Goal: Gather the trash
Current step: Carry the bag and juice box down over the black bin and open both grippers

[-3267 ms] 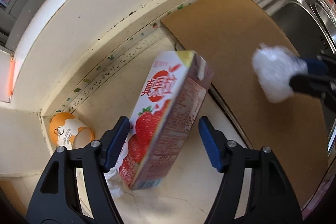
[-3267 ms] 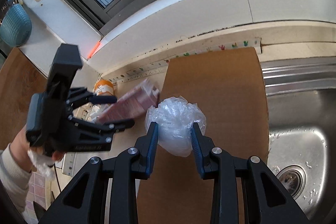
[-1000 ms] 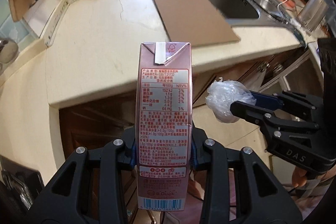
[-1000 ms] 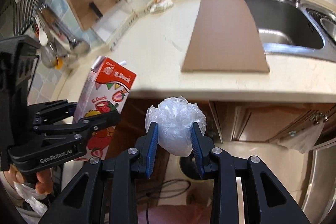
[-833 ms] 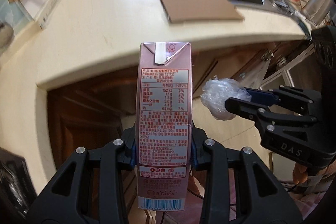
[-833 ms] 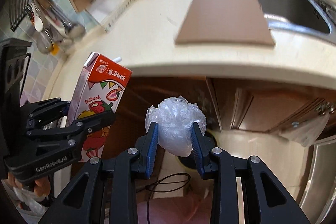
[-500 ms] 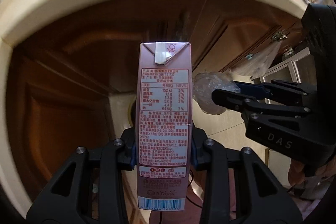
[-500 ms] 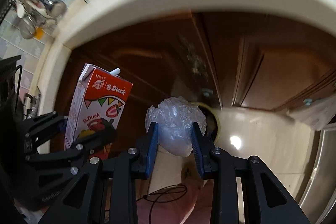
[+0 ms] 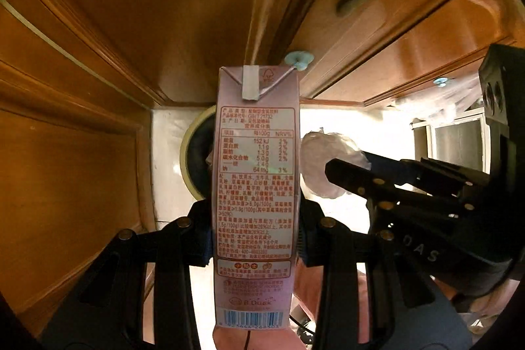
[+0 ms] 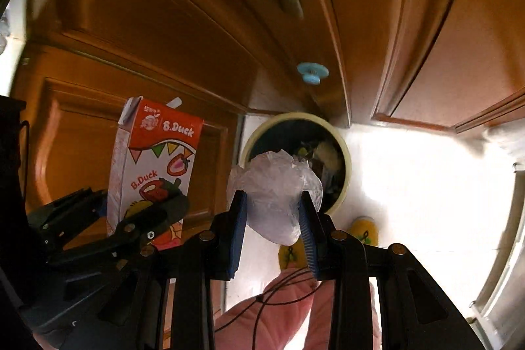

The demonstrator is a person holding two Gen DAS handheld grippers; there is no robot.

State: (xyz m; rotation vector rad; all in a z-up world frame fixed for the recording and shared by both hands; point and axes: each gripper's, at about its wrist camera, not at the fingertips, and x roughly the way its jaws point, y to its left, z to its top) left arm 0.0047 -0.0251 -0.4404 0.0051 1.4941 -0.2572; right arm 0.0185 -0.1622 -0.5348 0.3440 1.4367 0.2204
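Note:
My left gripper [image 9: 256,235] is shut on a pink strawberry drink carton [image 9: 256,186], held upright; the same carton [image 10: 154,173] shows its red B.Duck face in the right wrist view. My right gripper [image 10: 272,218] is shut on a crumpled ball of clear plastic wrap [image 10: 275,192], seen beside the carton as the wrap ball [image 9: 325,166]. Below both, on the floor, stands a round trash bin [image 10: 343,173] with a cream rim and rubbish inside. In the left wrist view the bin [image 9: 190,159] is mostly hidden behind the carton.
Brown wooden cabinet doors [image 10: 164,22] with a blue knob [image 10: 311,72] rise close behind the bin. The pale floor [image 10: 426,186] is brightly lit to the right. Yellow slippers [image 10: 364,230] and a person's pink-clad legs [image 10: 262,317] are below the grippers.
Both grippers have dropped from above the countertop to in front of the cabinet doors, each keeping its load. The countertop has left view and the trash bin has come into view.

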